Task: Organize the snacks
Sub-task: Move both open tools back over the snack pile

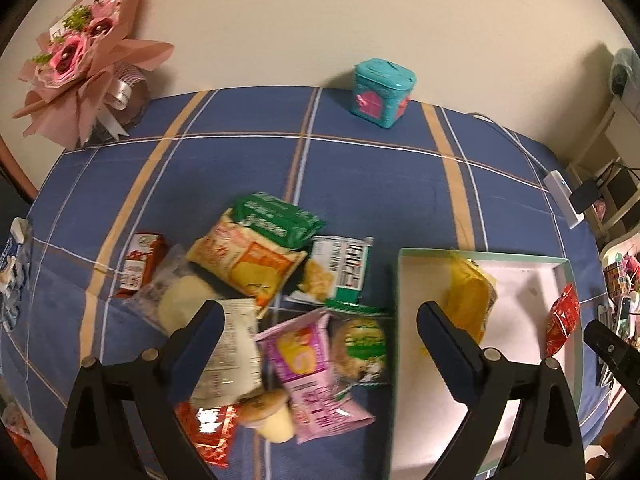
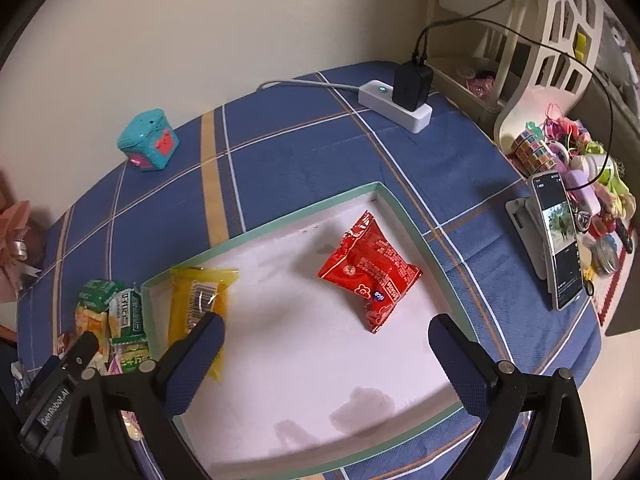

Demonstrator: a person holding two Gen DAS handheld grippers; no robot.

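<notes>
Both your tools stand spread with nothing between the pads: the left tool [image 1: 320, 332] over the snack pile [image 1: 256, 292], the right tool [image 2: 326, 344] over the tray [image 2: 404, 220]. A yellow packet [image 2: 198, 300] and a red packet [image 2: 370, 270] already lie in the tray; the rest sit heaped on the blue-checked worktop [image 1: 360, 184] just beside it. These pouches look light, soft and slippery, their contents likely crushable. Pinch the pink packet [image 1: 308, 360] by its flat sealed edge, not its puffed middle.

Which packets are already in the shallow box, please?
Two: the yellow packet and the red packet lie inside the box; the rest sit outside.
</notes>
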